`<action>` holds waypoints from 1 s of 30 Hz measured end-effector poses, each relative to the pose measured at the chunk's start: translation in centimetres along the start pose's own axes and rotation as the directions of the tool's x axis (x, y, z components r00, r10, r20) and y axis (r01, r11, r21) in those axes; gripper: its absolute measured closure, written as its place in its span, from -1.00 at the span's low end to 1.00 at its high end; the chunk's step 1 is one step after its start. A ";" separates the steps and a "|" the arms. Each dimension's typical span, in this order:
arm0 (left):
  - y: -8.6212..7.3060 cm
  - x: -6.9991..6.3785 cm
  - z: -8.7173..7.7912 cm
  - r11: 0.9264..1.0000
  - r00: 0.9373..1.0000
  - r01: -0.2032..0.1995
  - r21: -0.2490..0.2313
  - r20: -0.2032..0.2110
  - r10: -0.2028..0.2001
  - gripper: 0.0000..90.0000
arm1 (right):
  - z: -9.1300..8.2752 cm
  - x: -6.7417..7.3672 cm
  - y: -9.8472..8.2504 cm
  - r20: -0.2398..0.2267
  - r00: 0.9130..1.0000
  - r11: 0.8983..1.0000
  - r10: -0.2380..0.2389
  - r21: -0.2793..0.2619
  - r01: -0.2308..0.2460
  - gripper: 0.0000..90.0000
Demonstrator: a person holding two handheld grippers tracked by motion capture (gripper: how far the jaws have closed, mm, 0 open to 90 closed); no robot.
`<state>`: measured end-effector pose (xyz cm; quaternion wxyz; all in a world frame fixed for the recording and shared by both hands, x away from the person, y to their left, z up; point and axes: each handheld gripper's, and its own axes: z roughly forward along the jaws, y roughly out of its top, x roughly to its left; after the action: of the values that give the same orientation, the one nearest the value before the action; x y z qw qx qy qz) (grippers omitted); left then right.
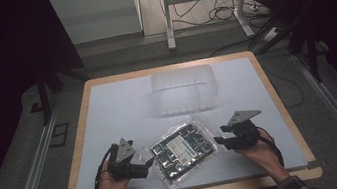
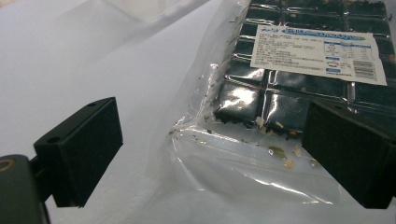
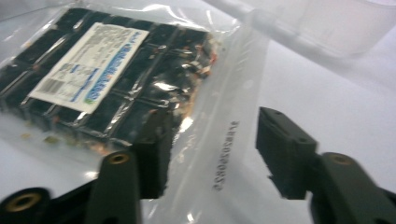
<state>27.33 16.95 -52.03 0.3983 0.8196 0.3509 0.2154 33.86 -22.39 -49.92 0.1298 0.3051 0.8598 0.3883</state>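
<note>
Packet of dark, sectioned contents in a clear plastic bag lies flat on the white worktop near the person's edge, between two hand-held grippers. A white printed label sits on its upper face. An empty clear plastic tub stands well apart at 12 o'clock from it.

The left gripper is at the packet's 9 o'clock with its jaws spread wide around the loose, transparent end of the bag; in the left gripper view nothing is pinched yet. The right gripper is at 3 o'clock, jaws likewise parted, straddling the clear sealed margin on that side.

Crumbs lie loose inside the empty film at the left end. If that end is open, a lift there would likely spill them. The film is thin and slick, so a bite on the margin alone could slip or tear, and the heavier block could sag between two grips.

Seen from above, the packet's long axis runs roughly from 8 o'clock to 2 o'clock, its left end nearer the person; the label follows the same line.
</note>
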 end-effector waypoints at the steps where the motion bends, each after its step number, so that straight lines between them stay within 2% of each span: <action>1: 0.0 0.0 0.0 1.000 1.000 -0.002 0.001 0.000 0.002 -0.89 | 0.2 -0.2 -0.1 0.002 1.000 1.000 0.004 -0.001 -0.004 -0.08; 6: 0.0 0.0 0.0 1.000 1.000 -0.010 0.008 -0.001 0.010 -0.89 | 1.3 -0.7 -0.2 -0.015 1.000 1.000 0.020 0.012 -0.019 -0.25; 12: 0.0 0.0 0.0 1.000 1.000 -0.013 0.010 0.000 0.013 -0.89 | 2.6 -0.4 -0.1 -0.036 0.999 1.000 0.009 0.026 -0.008 -0.22; 13: 0.0 -0.1 0.0 1.000 1.000 -0.015 0.011 -0.001 0.015 -0.89 | 2.8 -0.4 -0.1 -0.042 0.999 0.999 0.010 0.035 -0.008 -0.19; 14: 0.0 -0.1 0.0 1.000 1.000 -0.016 0.011 0.000 0.016 -0.89 | 3.2 -0.4 -0.1 -0.047 0.999 0.999 0.007 0.047 -0.004 -0.06; 16: 0.0 -0.1 0.0 1.000 1.000 -0.017 0.012 -0.001 0.017 -0.88 | 3.2 -0.4 0.0 -0.048 0.999 0.999 0.007 0.045 -0.004 -0.02; 17: 0.0 -0.1 0.1 1.000 1.000 -0.017 0.013 -0.001 0.017 -0.88 | 3.4 -0.4 0.1 -0.056 0.998 0.999 0.012 0.043 -0.010 0.09; 19: 0.0 -0.1 0.1 1.000 1.000 -0.017 0.013 -0.002 0.017 -0.88 | 3.4 -0.4 0.2 -0.060 0.998 0.999 0.014 0.044 -0.011 0.14; 20: 0.0 -0.1 0.1 1.000 1.000 -0.017 0.014 -0.001 0.017 -0.88 | 3.6 -0.2 0.3 -0.062 0.998 0.999 0.016 0.046 -0.013 0.25; 25: 0.0 -0.2 0.1 1.000 1.000 -0.020 0.016 -0.002 0.020 -0.88 | 3.7 0.0 0.5 -0.066 0.998 0.999 0.017 0.045 -0.014 0.41; 26: 0.0 -0.2 0.1 1.000 1.000 -0.022 0.017 -0.002 0.022 -0.88 | 3.8 0.1 0.5 -0.067 0.997 0.998 0.025 0.053 -0.021 0.52; 30: 0.0 -0.2 0.1 1.000 1.000 -0.024 0.017 -0.002 0.024 -0.88 | 4.2 0.0 0.4 -0.071 0.996 0.996 0.053 0.070 -0.048 0.61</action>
<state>27.30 16.73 -52.12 0.3883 0.8270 0.3431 0.2181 35.92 -19.75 -52.43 0.0782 0.3166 0.8688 0.3727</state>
